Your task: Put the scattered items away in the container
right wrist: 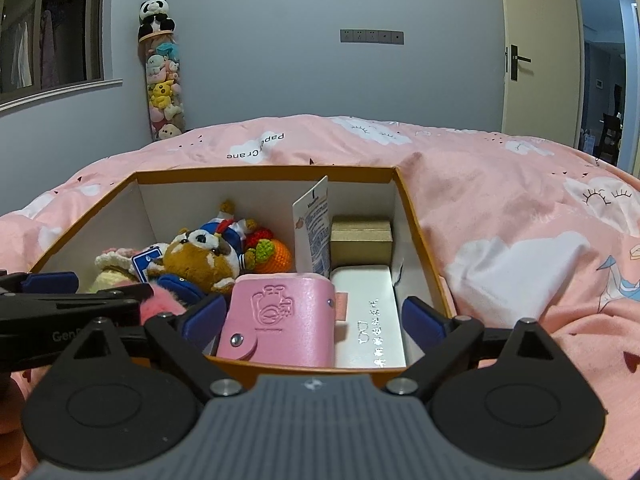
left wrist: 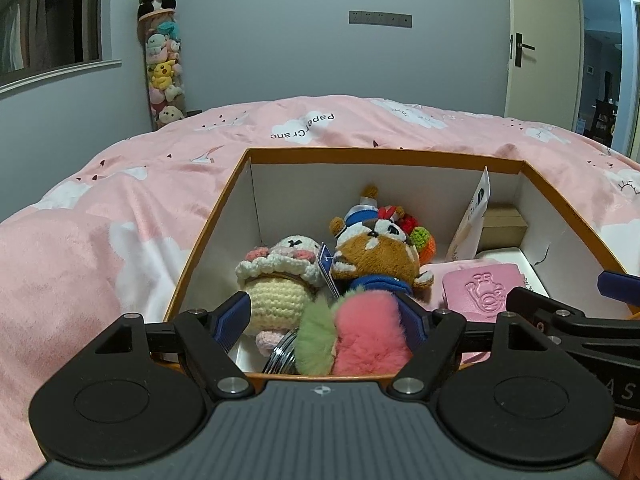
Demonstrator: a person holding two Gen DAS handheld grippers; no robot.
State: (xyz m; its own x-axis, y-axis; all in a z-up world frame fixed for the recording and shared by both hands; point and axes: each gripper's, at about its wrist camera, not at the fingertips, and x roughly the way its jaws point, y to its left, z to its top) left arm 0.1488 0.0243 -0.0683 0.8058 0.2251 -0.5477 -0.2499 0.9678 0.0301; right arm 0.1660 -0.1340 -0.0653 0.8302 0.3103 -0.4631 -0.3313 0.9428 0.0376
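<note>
An orange-rimmed cardboard box sits on the bed. It holds a cream crochet doll, a brown plush, a pink and green fluffy ball, a pink wallet, a white case, a small brown box, a card packet and an orange crochet toy. My left gripper stands open over the box's near edge, with the fluffy ball lying loose between its fingers. My right gripper is open beside it, its fingers well apart on either side of the wallet.
A pink quilt with white clouds covers the bed all around the box. A tall clear tube of plush toys topped by a panda stands at the far wall. A door is ajar at the right.
</note>
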